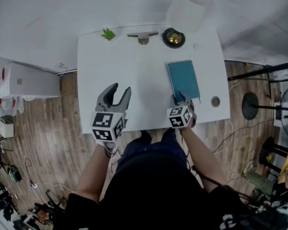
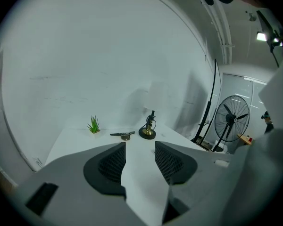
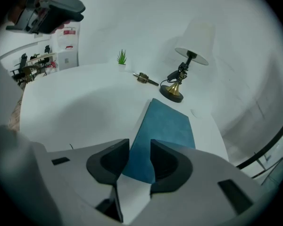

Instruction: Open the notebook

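Looking along our right gripper (image 1: 181, 98), we find the closed notebook (image 1: 183, 79) straight ahead on the table (image 1: 134, 71), long axis pointing away, near edge at the parted jaws. Our left gripper (image 1: 121, 88), likewise spread and empty, is well apart.

left claw (image 1: 121, 92) left of centre, jaws wide apart. right claw (image 1: 182, 98) right of centre, jaws narrowly apart. forearms (image 1: 93, 171) reach up from bottom edge.

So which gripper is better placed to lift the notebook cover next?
Right. The right gripper, jaws apart, sits at the near edge of the closed teal notebook. The left gripper hangs open over the table, well to the notebook's left.
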